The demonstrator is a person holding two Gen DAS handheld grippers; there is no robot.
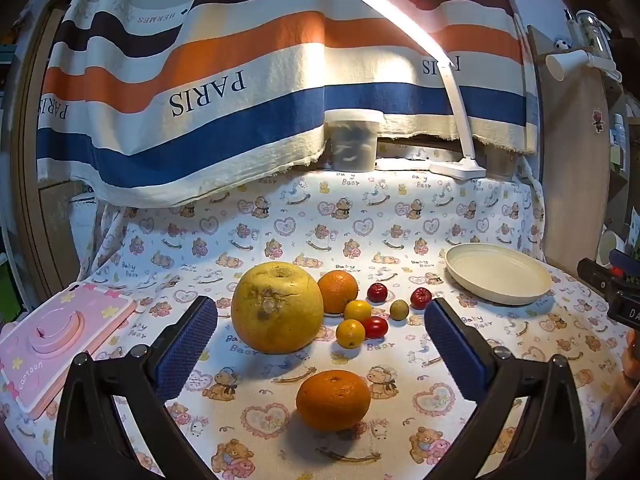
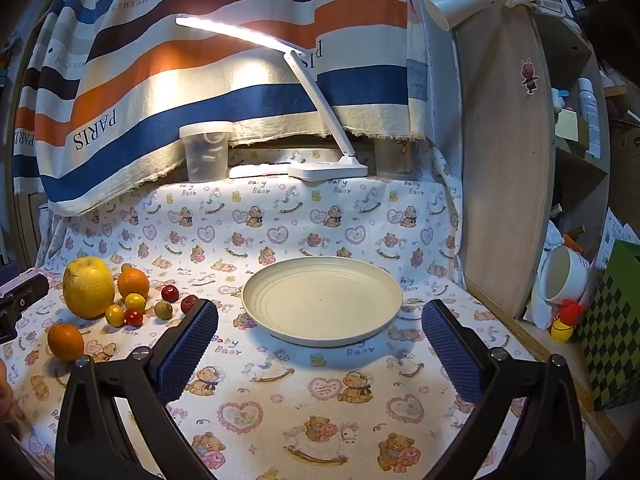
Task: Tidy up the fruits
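Note:
A big yellow pomelo (image 1: 277, 307) sits on the bear-print cloth, with an orange (image 1: 339, 291) behind it and several small red, yellow and green fruits (image 1: 374, 316) to its right. A second orange (image 1: 333, 399) lies nearest, between my left gripper's (image 1: 322, 326) open, empty fingers. The cream plate (image 1: 498, 273) is at the right. In the right wrist view my right gripper (image 2: 320, 330) is open and empty just in front of the plate (image 2: 322, 300); the pomelo (image 2: 89, 287) and the near orange (image 2: 65, 341) lie at the left.
A pink cartoon case (image 1: 52, 340) lies at the left. A white desk lamp (image 1: 456, 168) and a clear lidded tub (image 1: 354, 140) stand at the back under a striped cloth. A wooden board (image 2: 504, 160) and clutter with a white cup (image 2: 566, 274) border the right edge.

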